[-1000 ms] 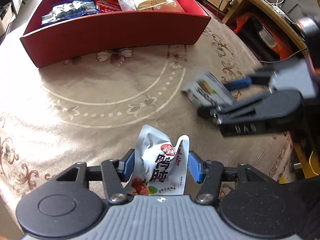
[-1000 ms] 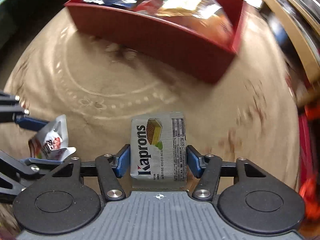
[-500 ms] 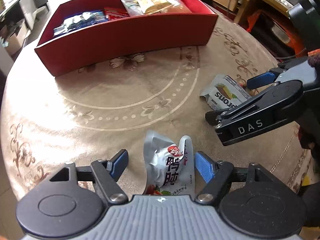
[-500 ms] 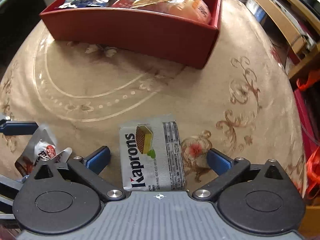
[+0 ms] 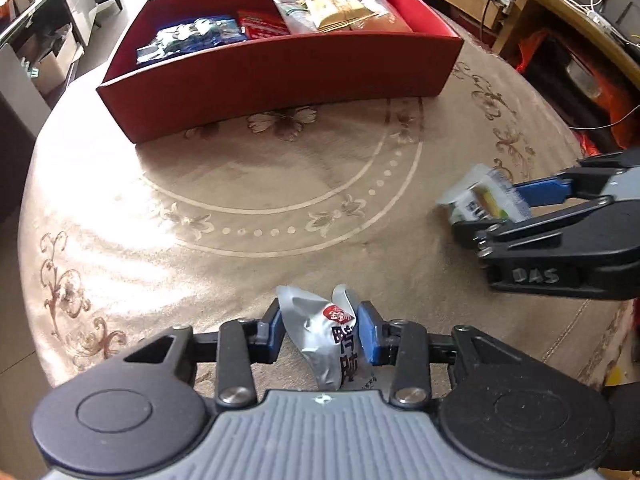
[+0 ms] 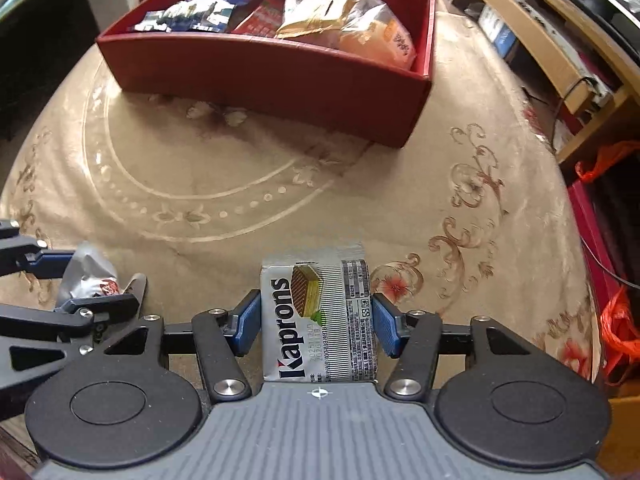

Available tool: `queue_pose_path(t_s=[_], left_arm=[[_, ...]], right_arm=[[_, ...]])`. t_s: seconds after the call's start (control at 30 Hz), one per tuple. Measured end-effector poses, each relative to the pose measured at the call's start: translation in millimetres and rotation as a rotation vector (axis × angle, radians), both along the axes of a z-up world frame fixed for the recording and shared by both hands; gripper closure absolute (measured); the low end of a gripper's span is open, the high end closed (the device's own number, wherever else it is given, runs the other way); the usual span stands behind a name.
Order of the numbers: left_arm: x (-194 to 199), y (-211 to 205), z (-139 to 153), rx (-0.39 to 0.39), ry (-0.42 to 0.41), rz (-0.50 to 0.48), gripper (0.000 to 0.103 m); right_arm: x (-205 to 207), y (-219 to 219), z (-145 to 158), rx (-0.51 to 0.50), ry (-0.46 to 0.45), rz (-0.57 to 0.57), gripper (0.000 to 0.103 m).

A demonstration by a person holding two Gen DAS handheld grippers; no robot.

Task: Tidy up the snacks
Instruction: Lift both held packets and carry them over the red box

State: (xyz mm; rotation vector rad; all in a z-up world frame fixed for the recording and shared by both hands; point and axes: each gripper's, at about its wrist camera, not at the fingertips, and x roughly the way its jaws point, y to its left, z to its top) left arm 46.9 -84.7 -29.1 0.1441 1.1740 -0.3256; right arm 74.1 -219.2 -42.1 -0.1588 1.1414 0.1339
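The counter (image 5: pixel 240 184) is round and covered with a beige cloth, patterned with a pale ring of dots, small flowers and brown scrollwork toward its edge. Off at two o'clock in the right wrist view, a light wooden shelf unit (image 6: pixel 532 28) runs along the room, with boxes tucked under it. Down at three o'clock, an orange plastic bag (image 6: pixel 612 160) lies crumpled on the floor beside a dark red panel. In the left wrist view, at ten o'clock, grey cabinets (image 5: pixel 68 8) stand with cardboard boxes beside them.
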Motion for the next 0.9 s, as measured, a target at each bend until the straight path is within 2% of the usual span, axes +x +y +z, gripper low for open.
queue_pose_path(t_s=[0.07,0.1,0.17,0.2,0.23,0.33,0.47,0.5,0.57,0.6,0.73,0.9], left_arm=[[-0.5,-0.3,-1.0,-0.001,0.006,-0.004,0.066],[-0.9,-0.8,-1.4,-0.006,0.006,-0.003,0.061],[-2.7,-3.9,-2.7,-0.010,0.004,-0.011,0.043],[-3.6,-7.0,-5.0,0.001,0.003,-0.015,0.029],[-4.6,-10.2,-7.1,0.022,-0.006,-0.014,0.025],[-10.6,-17.3,-9.7,0.072,-0.049,-0.014,0.022],[-10.5,-9.6,-9.6,0.047,-0.048,0.038,0.024],[-11.2,-8.7,-8.7,0.047,-0.050,0.044,0.030],[-12.4,-8.3,-5.1,0.050,-0.060,0.051,0.048],[-12.9,-7.7,-3.4,0.054,-0.062,0.054,0.052],[-10.2,-3.7,-1.4,0.046,-0.047,0.080,0.055],[-6.1,3.9,4.1,0.000,-0.036,0.119,0.056]], right_arm=[[-1.4,-3.0,1.8,0.007,-0.011,-0.024,0.039],[-0.8,-4.8,1.5,0.014,-0.011,-0.033,0.038],[-1.1,-7.1,2.7,0.025,-0.010,-0.047,0.038],[-0.8,-7.3,3.2,0.029,-0.011,-0.052,0.038],[-0.8,-7.6,4.2,0.036,-0.011,-0.052,0.038],[-3.5,-7.4,8.5,0.054,-0.022,-0.040,0.038],[-5.2,-8.4,13.7,0.071,-0.031,-0.033,0.038],[-5.7,-9.4,15.5,0.078,-0.034,-0.031,0.038],[-6.1,-10.4,19.0,0.085,-0.046,-0.027,0.038],[-6.7,-11.1,20.6,0.090,-0.051,-0.027,0.038],[-8.5,-13.1,24.2,0.095,-0.064,-0.027,0.038],[-9.8,-14.5,26.7,0.100,-0.075,-0.027,0.038]])
